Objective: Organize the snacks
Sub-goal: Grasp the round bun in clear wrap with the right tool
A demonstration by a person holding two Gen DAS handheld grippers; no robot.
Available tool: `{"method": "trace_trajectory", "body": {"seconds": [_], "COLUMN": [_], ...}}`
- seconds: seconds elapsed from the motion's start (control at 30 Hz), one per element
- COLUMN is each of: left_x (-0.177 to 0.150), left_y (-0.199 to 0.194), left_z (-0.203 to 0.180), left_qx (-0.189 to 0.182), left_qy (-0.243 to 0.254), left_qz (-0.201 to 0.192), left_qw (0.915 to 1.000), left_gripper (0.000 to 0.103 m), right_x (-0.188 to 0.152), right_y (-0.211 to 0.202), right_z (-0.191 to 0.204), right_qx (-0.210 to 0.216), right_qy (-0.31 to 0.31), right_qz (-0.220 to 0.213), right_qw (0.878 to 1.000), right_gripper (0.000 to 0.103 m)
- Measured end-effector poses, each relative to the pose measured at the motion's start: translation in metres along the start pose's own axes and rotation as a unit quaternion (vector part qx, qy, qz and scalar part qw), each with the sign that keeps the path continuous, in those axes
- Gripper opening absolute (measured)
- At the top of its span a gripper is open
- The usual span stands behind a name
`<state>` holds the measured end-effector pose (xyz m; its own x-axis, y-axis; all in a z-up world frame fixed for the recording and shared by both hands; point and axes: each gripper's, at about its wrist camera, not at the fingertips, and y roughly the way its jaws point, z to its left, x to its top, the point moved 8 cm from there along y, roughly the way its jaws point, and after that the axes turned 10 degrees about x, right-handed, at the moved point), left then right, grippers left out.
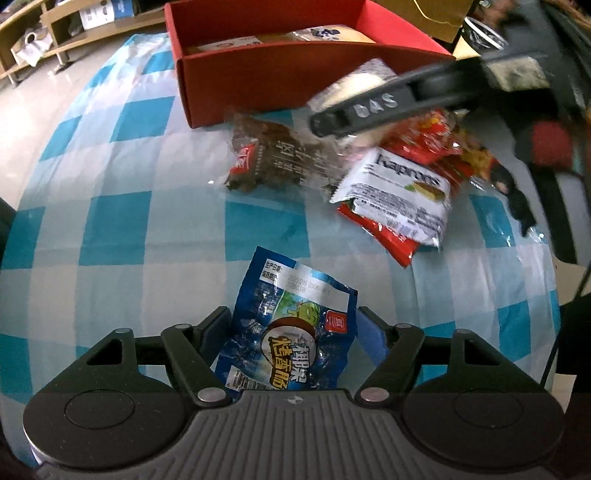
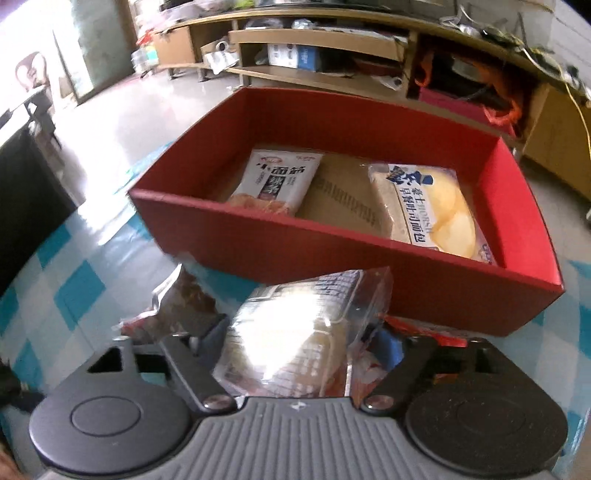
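My left gripper (image 1: 293,325) is shut on a blue snack packet (image 1: 291,332) and holds it above the checked tablecloth (image 1: 129,221). My right gripper (image 2: 299,332) is shut on a clear bread packet (image 2: 299,325) just in front of the red box (image 2: 280,236); it also shows in the left wrist view (image 1: 388,107). The red box (image 1: 258,81) holds a white noodle-snack packet (image 2: 277,177) on the left and a bread packet (image 2: 432,206) on the right. A brown snack packet (image 1: 273,158), a white Kaproos packet (image 1: 402,192) and red packets (image 1: 428,136) lie in a pile in front of the box.
Low wooden shelving (image 2: 332,44) with boxes and clutter stands beyond the table on a pale tiled floor (image 2: 122,122). A dark object (image 2: 26,192) stands off the table's left edge. A yellow cardboard piece (image 1: 432,14) lies behind the box.
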<state>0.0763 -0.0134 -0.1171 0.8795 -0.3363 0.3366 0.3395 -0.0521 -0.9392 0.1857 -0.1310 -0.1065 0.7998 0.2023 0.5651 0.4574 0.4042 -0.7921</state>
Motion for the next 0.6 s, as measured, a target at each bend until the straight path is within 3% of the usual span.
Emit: {"method": "trace_trajectory", "body": {"seconds": [0.07,0.33,0.43,0.6], "left_x": [0.001,-0.004,-0.007,-0.013], "left_y": [-0.001,0.002,0.003,0.01], "left_z": [0.002,-0.005,-0.004,-0.012], "left_qx": [-0.002,0.007,0.009,0.041], "left_qy": [-0.003,0.009,0.008,0.049], "left_qz": [0.0,0.002,0.007,-0.004], "left_qw": [1.0,0.9999,0.9999,0.998], "left_gripper": [0.08,0.083,0.088,0.096], "right_x": [-0.002,-0.016,-0.042,-0.105], "right_y": [-0.009,-0.073,-0.099,-0.106], "right_z": [-0.001,0.0,0.007,0.019], "right_qx": [0.012,0.039,0.049,0.041], "right_qy": [0.011,0.043,0.067,0.078], "right_qz": [-0.003,-0.053,-0.062,-0.016], "right_qw": [1.0,0.997,0.995,0.996], "right_gripper": [0.065,0.064,0.064,0.065]}}
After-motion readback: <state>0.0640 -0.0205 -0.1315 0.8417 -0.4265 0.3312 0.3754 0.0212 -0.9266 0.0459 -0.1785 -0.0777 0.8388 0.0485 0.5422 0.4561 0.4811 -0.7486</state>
